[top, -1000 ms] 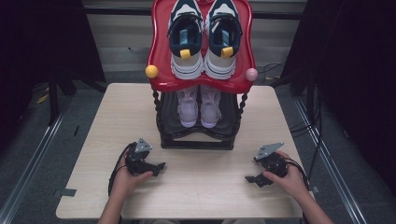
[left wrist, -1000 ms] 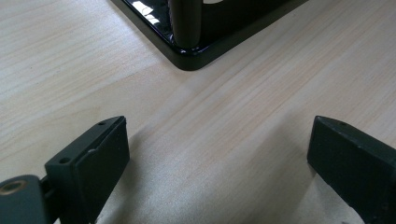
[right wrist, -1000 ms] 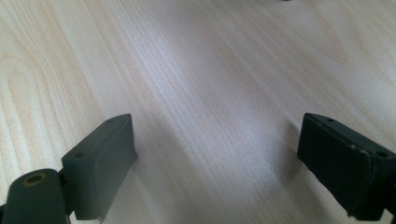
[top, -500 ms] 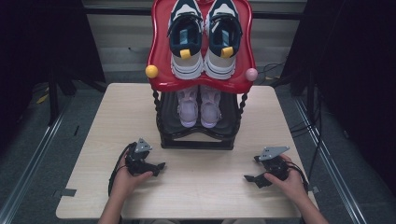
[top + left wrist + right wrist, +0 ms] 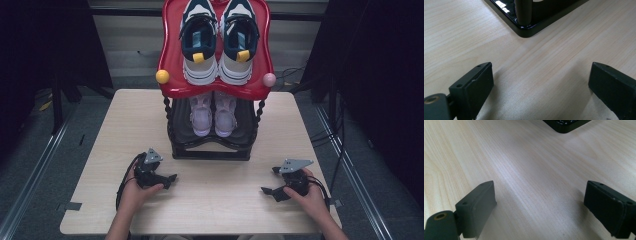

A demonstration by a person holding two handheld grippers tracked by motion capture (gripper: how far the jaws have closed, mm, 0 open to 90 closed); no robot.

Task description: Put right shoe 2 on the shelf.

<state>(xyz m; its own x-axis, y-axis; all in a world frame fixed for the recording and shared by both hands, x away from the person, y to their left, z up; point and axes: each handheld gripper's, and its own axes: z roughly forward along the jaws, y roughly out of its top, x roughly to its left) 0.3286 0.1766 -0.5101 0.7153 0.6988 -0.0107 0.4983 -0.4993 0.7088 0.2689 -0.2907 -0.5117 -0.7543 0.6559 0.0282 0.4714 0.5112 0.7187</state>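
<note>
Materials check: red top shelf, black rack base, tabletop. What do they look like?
Red top shelf: likely glossy moulded plastic, judging by its even colour and soft sheen. Black rack base: gloss-finished, with sharp reflections on its rim; lacquered plastic or painted metal, can't tell which. Tabletop: pale wood or wood-look laminate, matte, with straight grain lines visible in both gripper views.

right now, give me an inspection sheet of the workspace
surface: pale wooden table, bare in front of the rack
job's things: black two-tier shoe rack with red top tray; navy-and-white sneakers on the tray; pale pink shoes on the lower shelf
clutter: nothing seen
grippers: left gripper open, low over the table; right gripper open, fingers wide apart, nothing between them
cables: black cable loops from the left gripper; cables on the floor to the right
surroundings: grey floor, dark curtains at both sides
</note>
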